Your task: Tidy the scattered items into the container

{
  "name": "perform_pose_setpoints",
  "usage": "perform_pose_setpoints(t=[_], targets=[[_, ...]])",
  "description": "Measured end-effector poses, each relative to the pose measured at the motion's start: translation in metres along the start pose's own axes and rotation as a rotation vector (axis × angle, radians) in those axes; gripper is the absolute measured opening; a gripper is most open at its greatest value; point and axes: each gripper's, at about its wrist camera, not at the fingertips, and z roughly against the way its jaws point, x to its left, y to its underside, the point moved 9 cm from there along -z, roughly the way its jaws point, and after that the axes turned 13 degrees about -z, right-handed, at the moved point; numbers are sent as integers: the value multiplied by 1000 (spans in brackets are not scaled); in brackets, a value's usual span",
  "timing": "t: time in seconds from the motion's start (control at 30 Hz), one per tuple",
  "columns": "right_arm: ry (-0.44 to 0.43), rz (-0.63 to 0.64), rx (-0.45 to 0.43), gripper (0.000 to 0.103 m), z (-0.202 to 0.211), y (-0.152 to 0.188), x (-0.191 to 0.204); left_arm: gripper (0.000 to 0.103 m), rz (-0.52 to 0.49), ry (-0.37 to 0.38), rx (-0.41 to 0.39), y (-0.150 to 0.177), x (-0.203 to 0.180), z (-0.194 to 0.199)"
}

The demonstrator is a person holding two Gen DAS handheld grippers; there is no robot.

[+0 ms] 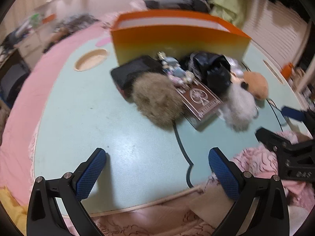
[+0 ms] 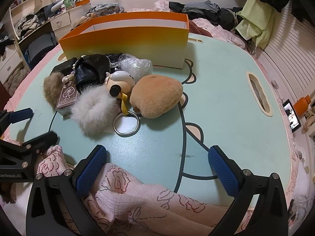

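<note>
Orange container (image 2: 126, 39) sits beyond the open right gripper (image 2: 157, 157).

Motion blur is smearing the whole left wrist view, so the small pale bead-and-figure trinket (image 1: 178, 72) is staying unreadable. The round brown fur pompom (image 1: 157, 100) is covering part of the dark rectangular pouch (image 1: 135, 70) and a corner of the brown playing-card box (image 1: 198, 100). In the right wrist view the crumpled black leather item (image 2: 92, 69) is hiding most of that pouch, and the tall orange paper container (image 2: 126, 39) is concealing its own interior behind its near wall
</note>
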Motion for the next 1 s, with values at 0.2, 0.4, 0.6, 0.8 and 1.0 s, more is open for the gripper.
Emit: perform_pose_setpoints(t=[0.2,0.4,0.6,0.8,1.0], targets=[[15,-12,53,103,-1,-5,-3,103,67,143,-27,-60,12,49],[61,-103,52,103,28,-68,-10,103,106,-1,52,-113,35,48],[77,-22,199,103,20,-115,13,103,100,16,160,-132,32,41],[38,10,320,103,-2,-114,37,103,172,136,228,-130,22,24],[16,-14,341,103,-7,-111,40,103,189,136,235,-126,22,18]])
